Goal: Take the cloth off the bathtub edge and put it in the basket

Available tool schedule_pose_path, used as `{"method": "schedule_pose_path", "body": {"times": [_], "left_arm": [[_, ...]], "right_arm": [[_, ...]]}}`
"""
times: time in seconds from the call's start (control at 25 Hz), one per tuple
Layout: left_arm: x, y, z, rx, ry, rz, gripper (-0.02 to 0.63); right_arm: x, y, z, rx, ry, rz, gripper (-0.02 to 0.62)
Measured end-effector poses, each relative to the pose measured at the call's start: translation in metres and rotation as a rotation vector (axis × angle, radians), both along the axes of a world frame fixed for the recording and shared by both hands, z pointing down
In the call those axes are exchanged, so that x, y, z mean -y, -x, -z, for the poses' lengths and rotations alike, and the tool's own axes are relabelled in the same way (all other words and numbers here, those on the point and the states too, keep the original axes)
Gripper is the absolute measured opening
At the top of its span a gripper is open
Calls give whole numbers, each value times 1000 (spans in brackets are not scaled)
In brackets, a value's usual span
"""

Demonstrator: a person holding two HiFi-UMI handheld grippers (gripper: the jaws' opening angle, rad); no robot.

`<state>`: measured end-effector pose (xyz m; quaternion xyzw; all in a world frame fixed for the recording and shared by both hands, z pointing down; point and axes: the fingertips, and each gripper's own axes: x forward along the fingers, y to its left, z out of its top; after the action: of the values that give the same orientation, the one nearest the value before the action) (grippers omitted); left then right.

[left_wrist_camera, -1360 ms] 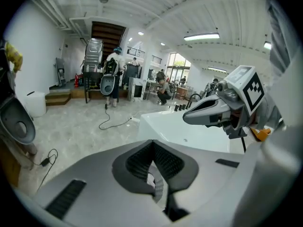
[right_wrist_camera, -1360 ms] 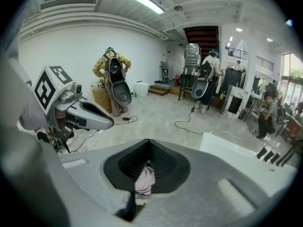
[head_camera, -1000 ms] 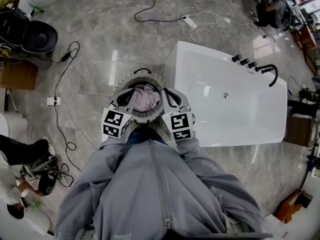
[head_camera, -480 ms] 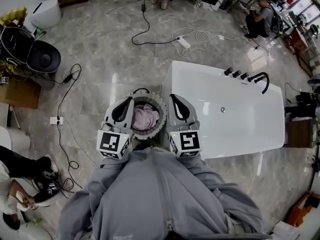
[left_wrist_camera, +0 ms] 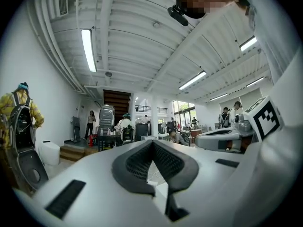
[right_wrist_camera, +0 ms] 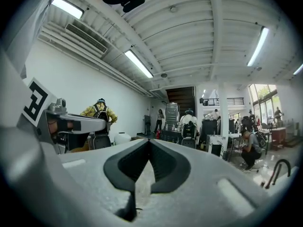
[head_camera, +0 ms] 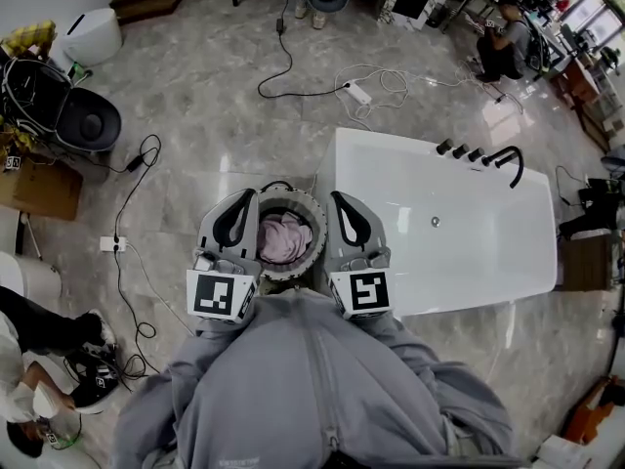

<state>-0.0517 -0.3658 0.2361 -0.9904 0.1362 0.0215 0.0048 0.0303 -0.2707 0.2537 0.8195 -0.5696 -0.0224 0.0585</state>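
Cloth (head_camera: 284, 237), pink, lodged in the basket (head_camera: 293, 194) beside the bathtub (head_camera: 459, 252), whose edge is seen bare; left gripper (head_camera: 245, 197) and right gripper (head_camera: 337, 199), both closed and empty, have been lifted clear of the basket and levelled, so the task is judged complete.

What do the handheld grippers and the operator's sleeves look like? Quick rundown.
Left gripper and right gripper: matching light-grey moulded shells with dark teardrop-shaped pads, finely textured. Each carries a white cube with black square markers at the rear. No cables visible on them. Sleeves: grey zip-up jacket.
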Motion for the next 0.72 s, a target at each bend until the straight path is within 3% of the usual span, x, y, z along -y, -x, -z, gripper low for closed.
{"method": "schedule_pose_path", "body": {"times": [0.72], "left_arm": [[-2, -10, -8, 30, 8, -37, 6]], "right_arm": [[9, -4, -5, 37, -2, -14, 5]]}}
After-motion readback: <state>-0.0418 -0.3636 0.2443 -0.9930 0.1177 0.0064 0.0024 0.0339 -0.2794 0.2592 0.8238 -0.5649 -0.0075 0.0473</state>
